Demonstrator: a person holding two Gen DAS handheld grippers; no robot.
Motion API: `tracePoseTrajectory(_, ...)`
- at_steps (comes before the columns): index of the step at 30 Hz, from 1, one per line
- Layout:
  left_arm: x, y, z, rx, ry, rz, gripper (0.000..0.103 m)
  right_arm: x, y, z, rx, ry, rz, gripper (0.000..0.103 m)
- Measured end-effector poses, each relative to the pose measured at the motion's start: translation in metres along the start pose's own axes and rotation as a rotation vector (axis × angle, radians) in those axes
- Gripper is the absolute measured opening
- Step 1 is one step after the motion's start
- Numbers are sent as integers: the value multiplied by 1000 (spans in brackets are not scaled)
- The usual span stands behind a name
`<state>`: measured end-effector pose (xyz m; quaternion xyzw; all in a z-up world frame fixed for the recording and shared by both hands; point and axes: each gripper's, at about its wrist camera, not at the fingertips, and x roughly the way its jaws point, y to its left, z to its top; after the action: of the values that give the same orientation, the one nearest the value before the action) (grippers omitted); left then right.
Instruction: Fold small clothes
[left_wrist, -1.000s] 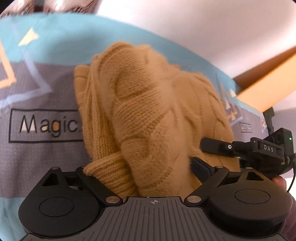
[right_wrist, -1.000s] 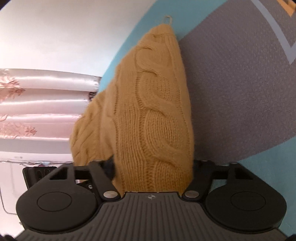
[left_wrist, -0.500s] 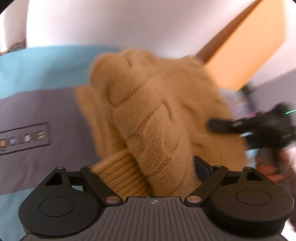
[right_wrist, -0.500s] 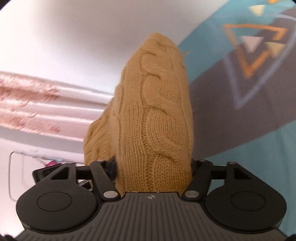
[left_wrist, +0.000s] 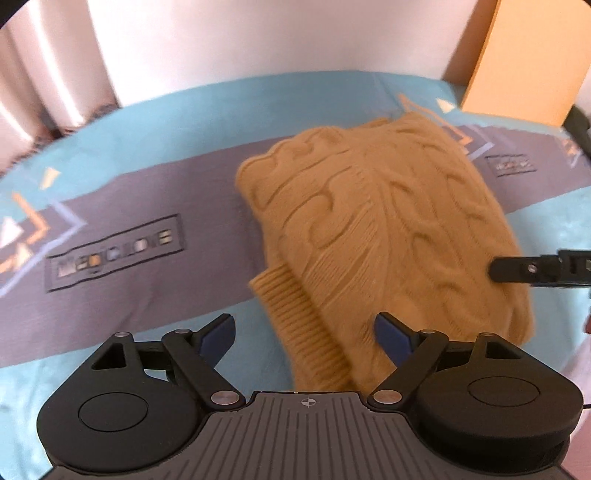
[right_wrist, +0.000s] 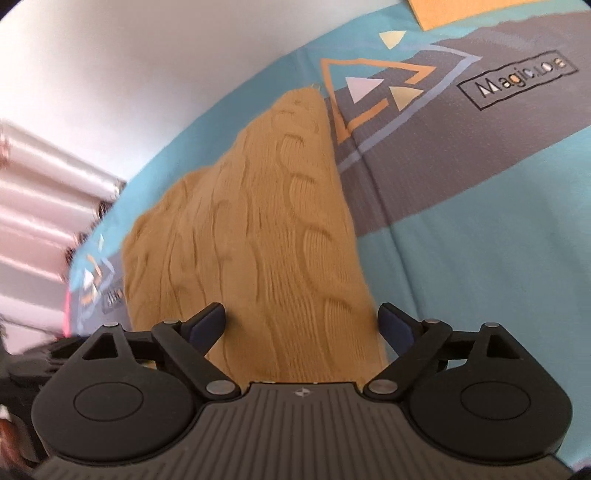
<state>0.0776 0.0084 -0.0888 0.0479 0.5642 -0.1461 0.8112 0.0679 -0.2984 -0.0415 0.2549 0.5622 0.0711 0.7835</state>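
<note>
Both tools gape, gripping nothing; right tool (right_wrist: 301, 325) has just been opening. Sweater (left_wrist: 384, 229) lies folded directly ahead, long axis running away from left tool (left_wrist: 304, 332).

Looked like a home, most likely a bedroom. Showed a soft surface spread with a teal and grey sheet (left_wrist: 155, 155) printed with triangles and a boxed logo (right_wrist: 517, 79), creased like bedding. Had pale pink curtains (right_wrist: 44, 192) in shiny folds hanging at one side, and a plain white wall (left_wrist: 277, 40) behind. Included an orange panel (left_wrist: 524, 55), perhaps furniture, by the sheet's far edge. Held a mustard cable-knit sweater (left_wrist: 384, 221) lying on the sheet.
</note>
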Motion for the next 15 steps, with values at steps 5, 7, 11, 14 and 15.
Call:
tracePoseTrajectory(5, -12, 1, -23, 19, 58, 122, 103, -6, 26, -27, -149, 22, -122, 94)
tracePoseTrajectory(7, -11, -2, -32, 25, 81, 157, 103, -1, 36, -33, -217, 35, -191, 94)
tracePoseTrajectory(11, -13, -3, -46, 13, 113, 198, 103, -3, 54, -47, -343, 38, -313, 96)
tracePoseTrajectory(14, -17, -1, -53, -6, 124, 217, 103, -7, 62, -58, -403, 36, -379, 96)
tracePoseTrajectory(15, -19, 0, -55, -11, 125, 222, 103, -7, 64, -61, -421, 36, -401, 96)
